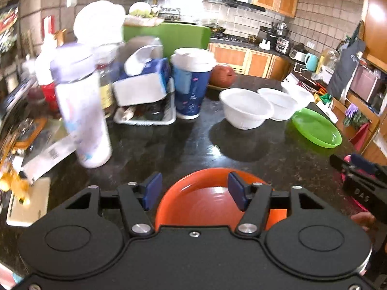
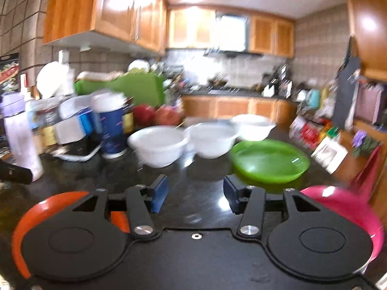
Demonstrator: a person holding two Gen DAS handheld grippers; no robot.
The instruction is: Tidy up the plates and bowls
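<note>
both spread, pinching nothing: left gripper (image 1: 194, 191) above orange plate (image 1: 205, 205), right gripper (image 2: 195, 197) near green plate (image 2: 269, 160); could knock white bowls (image 2: 158, 145) or tall cup (image 1: 191, 82).

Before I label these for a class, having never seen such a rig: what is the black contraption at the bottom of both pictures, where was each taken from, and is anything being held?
No robot here: a person carries a hand-held claw in each hand, and each claw has a wide-angle camera looking along its two blue-padded fingers. One picture comes from the left claw, the other from the right claw.

On the dark counter stand three white bowls in a row, with a green plate beside them. An orange plate lies under the left claw, and a pink plate sits at the right claw's side. Behind are a blue cup, a bottle and kitchen clutter.

Nothing is held: both claws are open, with no dish between the pads.
</note>
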